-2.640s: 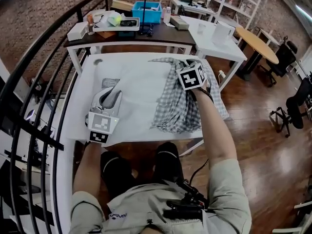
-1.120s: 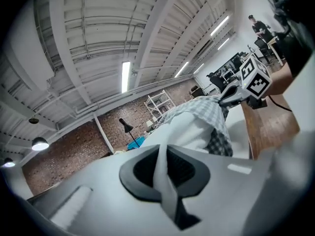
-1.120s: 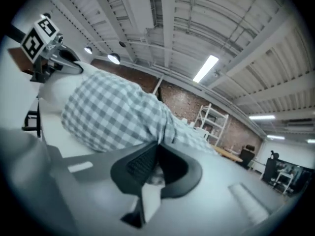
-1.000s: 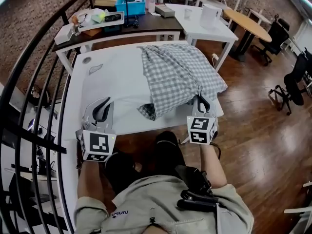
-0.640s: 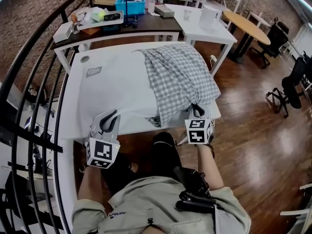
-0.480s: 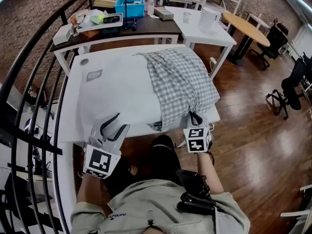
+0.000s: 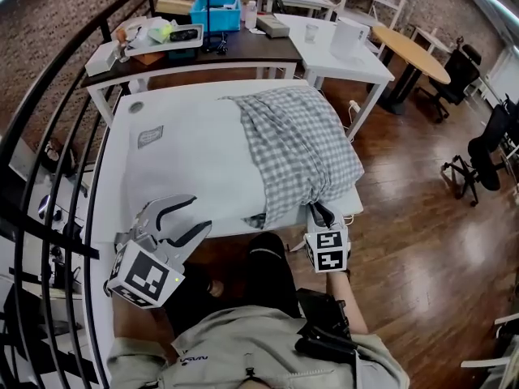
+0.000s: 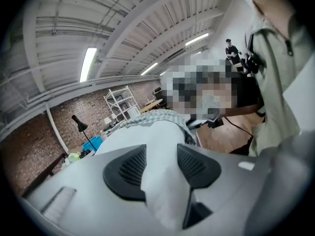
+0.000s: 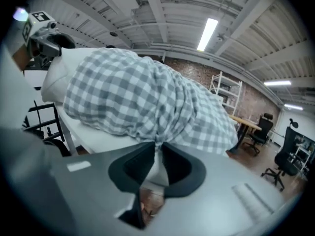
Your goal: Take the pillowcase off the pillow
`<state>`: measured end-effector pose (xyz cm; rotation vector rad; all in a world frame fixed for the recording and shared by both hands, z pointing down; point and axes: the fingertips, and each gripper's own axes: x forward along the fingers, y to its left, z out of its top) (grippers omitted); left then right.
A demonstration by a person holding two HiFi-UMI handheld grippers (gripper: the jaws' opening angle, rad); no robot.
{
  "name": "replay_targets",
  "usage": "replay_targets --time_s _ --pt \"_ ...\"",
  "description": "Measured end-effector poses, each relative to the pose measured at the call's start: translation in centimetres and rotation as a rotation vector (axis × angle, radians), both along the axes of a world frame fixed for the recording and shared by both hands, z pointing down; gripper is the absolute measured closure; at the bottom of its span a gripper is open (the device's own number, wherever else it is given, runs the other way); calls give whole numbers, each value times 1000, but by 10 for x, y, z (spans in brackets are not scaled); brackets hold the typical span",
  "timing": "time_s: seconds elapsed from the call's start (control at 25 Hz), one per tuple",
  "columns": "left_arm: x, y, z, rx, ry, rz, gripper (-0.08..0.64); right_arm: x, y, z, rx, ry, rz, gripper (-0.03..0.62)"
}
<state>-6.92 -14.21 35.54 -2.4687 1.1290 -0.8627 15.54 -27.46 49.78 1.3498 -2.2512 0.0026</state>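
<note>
A white pillow (image 7: 186,152) lies on the white table (image 7: 117,148), its right part under the grey-checked pillowcase (image 7: 300,144). At the near table edge my left gripper (image 7: 201,214) is tilted, and its jaws are opening. In the left gripper view, white pillow fabric (image 8: 147,136) runs between the pads of the left gripper (image 8: 160,166). My right gripper (image 7: 316,209) holds the pillowcase's near right corner. In the right gripper view the checked cloth (image 9: 138,97) gathers to a pinch at the tips of the right gripper (image 9: 158,154), whose jaws are starting to open.
Behind the table stand a dark desk with a blue bin (image 7: 219,10), a white table (image 7: 340,51) and a round wooden table (image 7: 413,51). A black railing (image 7: 49,136) curves along the left. Office chairs (image 7: 495,144) stand on the wood floor at right.
The left gripper's jaws have spread and it has drawn back and tilted left at the near edge. The right gripper has stayed at the near right corner with the checked cloth.
</note>
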Motion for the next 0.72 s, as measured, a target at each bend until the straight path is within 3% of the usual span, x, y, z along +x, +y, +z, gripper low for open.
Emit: replay_targets --time_s 0.12,0.2,0.24,0.36,0.52,0.64,0.72 --pt "-5 7 -37 59 191 42 353 2 7 -2 -22 -20 -23 501" --pt "-15 7 -59 71 331 9 353 1 13 -11 -23 -39 -43 497" --pt "-21 3 -65 78 352 -26 354 -1 15 -18 -19 -51 -57 497" --pt "-26 -30 -67 113 307 -141 354 -8 24 -48 12 -110 -119 497" --pt "-13 -108 -55 133 166 -180 342 -27 37 -103 96 -229 -232 499" --pt "-13 -161 -7 -19 73 -246 279 -37 39 -138 158 -277 -293 499" --pt "-6 -166 33 -128 60 -227 300 -41 36 -159 200 -290 -319 499"
